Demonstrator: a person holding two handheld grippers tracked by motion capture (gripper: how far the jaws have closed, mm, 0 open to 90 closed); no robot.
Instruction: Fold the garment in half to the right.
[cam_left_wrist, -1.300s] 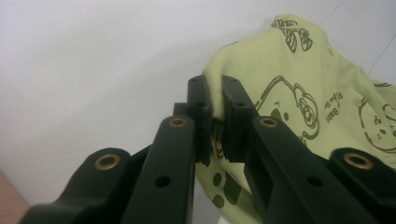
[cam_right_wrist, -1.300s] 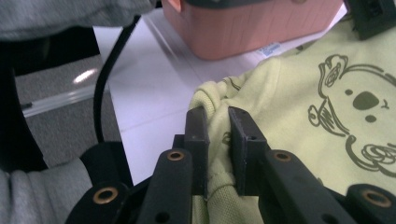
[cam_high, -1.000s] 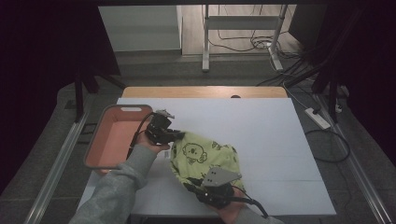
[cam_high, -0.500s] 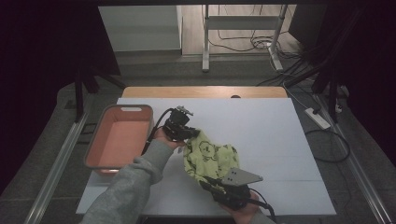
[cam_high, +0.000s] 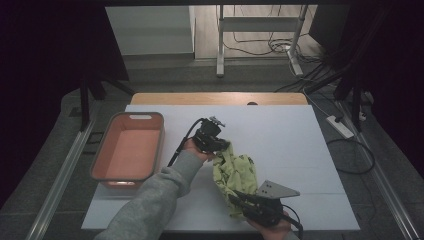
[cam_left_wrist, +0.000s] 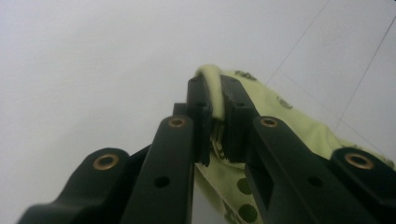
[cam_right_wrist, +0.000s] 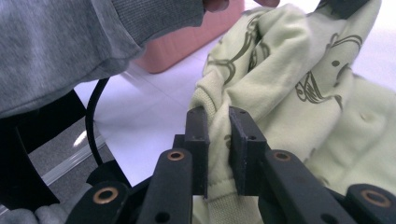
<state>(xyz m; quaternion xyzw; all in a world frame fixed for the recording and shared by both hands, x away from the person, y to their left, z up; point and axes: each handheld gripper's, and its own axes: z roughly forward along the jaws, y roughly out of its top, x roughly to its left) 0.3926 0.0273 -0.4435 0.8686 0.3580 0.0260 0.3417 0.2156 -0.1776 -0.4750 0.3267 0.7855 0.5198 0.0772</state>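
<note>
Pale green garment (cam_high: 235, 175) stretched between both tools above the white tabletop (cam_high: 280, 135), right of the pink bin (cam_high: 129, 152). Left tool (cam_left_wrist: 215, 105) clamped tight on a ribbed edge; right tool (cam_right_wrist: 218, 135) likewise pinched shut on a cuffed hem. Best handled with even tension, both pinches kept firm, cloth lifted clear before any swing toward the bin.

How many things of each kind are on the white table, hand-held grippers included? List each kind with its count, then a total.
Yellow-green printed garment: 1
Pink tray: 1
Hand-held grippers, left hand-held gripper and right hand-held gripper, each shut on the garment: 2
Total: 4
</note>
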